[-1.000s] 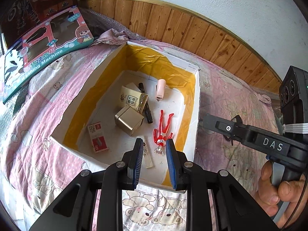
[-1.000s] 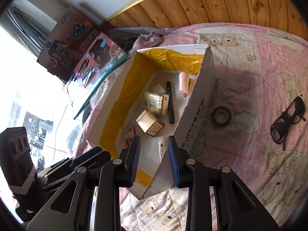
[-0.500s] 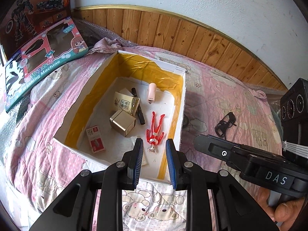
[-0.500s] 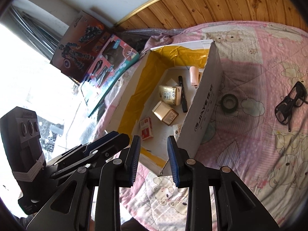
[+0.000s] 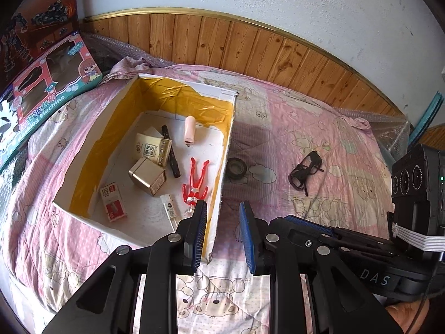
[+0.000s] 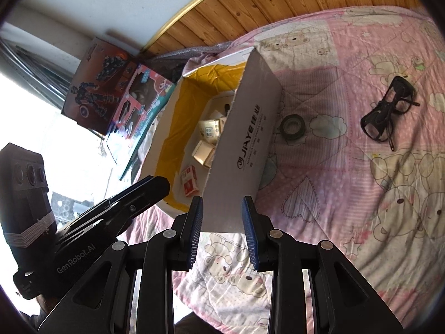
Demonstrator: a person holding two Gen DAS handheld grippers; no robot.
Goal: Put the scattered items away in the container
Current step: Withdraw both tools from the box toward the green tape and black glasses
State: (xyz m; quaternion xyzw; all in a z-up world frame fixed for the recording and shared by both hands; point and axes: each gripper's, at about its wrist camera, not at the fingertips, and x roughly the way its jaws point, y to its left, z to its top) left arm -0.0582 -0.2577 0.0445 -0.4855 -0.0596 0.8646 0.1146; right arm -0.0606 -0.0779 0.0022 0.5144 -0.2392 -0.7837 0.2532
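My left tongs (image 5: 222, 232) and right tongs (image 6: 221, 229) are both spread, gripping nothing. Ahead of them lies one white cardboard box with yellow-taped inner walls (image 5: 91, 150). It contains seven items that I can count, including one red toy figure (image 5: 196, 179). Two items lie outside on the pink quilt (image 5: 319, 128), beyond my right tongs: one black tape roll (image 6: 292, 126) just beside the box wall, and one pair of black glasses (image 6: 388, 114) farther right, with open quilt around both.
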